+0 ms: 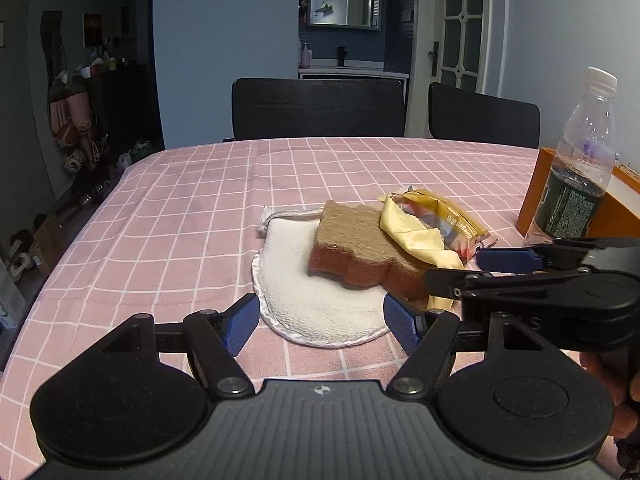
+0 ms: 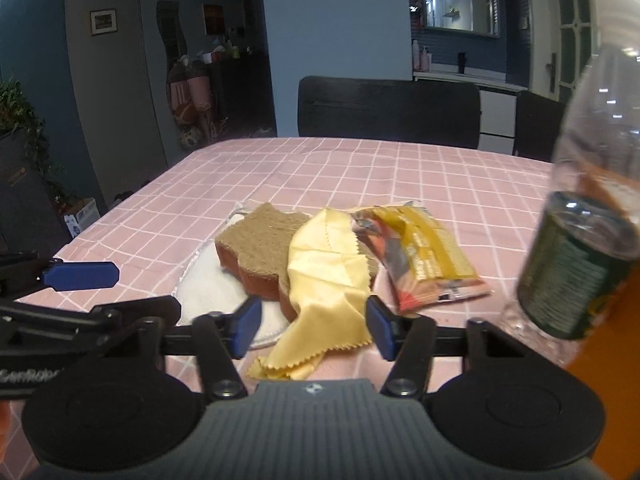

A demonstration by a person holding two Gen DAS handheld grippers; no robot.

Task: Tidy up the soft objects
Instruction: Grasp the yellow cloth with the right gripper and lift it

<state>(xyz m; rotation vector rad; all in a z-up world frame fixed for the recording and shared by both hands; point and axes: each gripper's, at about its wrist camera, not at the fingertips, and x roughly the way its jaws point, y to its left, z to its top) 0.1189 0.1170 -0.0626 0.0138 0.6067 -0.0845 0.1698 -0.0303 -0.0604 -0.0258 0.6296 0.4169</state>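
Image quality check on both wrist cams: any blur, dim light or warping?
Left wrist view: dim bluish room light, sharp enough; fisheye bends the door frame, dark vignette in the corners; water bottle crisp. Right wrist view: same dim light, the bottle close at the edge and smeared, its cap washed out; yellow cloth and sponge stay readable.

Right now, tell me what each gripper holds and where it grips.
Nothing is held. The left gripper is open before the white pad. The right gripper has the yellow cloth between its fingers, not pinched.
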